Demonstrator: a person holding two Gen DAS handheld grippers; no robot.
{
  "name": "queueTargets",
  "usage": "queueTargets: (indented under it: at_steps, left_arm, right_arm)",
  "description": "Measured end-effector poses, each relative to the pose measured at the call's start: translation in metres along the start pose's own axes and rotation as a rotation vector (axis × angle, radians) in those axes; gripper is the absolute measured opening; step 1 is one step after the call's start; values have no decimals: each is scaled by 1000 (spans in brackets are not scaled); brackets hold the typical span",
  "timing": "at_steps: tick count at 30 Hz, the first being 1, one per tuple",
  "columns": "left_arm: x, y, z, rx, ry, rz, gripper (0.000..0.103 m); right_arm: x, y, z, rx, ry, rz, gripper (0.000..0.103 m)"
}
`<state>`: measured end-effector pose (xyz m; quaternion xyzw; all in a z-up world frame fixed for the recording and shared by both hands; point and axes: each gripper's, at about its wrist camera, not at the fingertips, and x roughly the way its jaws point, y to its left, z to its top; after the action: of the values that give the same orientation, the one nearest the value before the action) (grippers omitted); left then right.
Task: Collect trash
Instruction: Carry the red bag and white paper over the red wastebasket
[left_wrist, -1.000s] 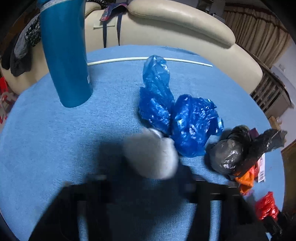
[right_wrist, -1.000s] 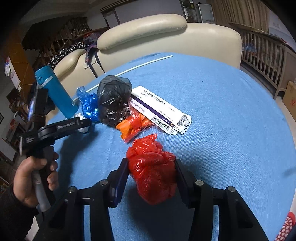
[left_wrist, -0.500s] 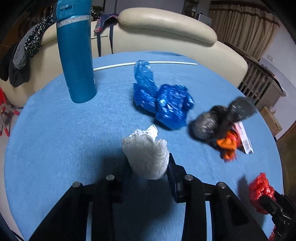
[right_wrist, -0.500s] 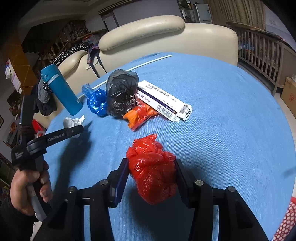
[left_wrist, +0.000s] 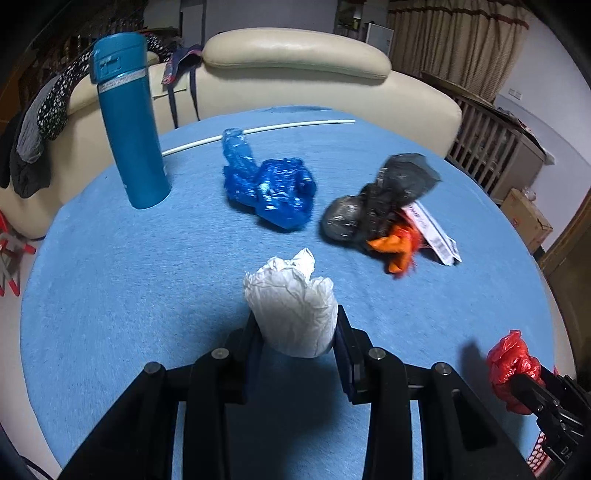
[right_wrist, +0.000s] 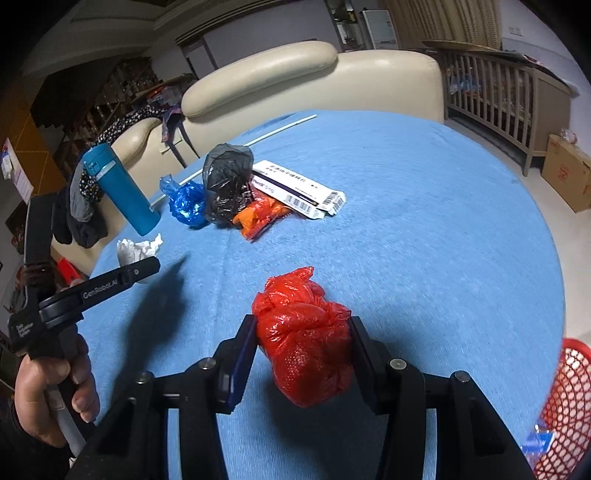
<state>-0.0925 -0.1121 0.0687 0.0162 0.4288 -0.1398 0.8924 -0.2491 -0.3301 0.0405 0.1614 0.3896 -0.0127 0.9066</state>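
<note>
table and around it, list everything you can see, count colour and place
table: 1, blue cloth top
paper wad: 1, white, in left gripper
red bag: 1, in right gripper
blue bag: 1, mid table
black bag: 1, right of blue bag
orange bag: 1, against black bag
medicine box: 1, white, behind orange bag
bottle: 1, teal, upright, far left
rod: 1, white, far edge
basket: 1, red, right of the table
sofa: 1, cream, behind
left gripper: black, shut
right gripper: black, shut
hand: 1, holds left gripper
</note>
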Motion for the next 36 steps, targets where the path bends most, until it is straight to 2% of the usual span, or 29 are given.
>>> queueTargets:
  at_steps: [16, 36]
  left_arm:
    - [-28, -40, -10, 74, -40, -36, 37]
    - [-37, -79, -18, 152, -45, -87, 37]
  right_arm:
    - [-37, -26, -17, 79, -63, -27, 52]
    - [-82, -67, -31, 172, -142, -90, 52]
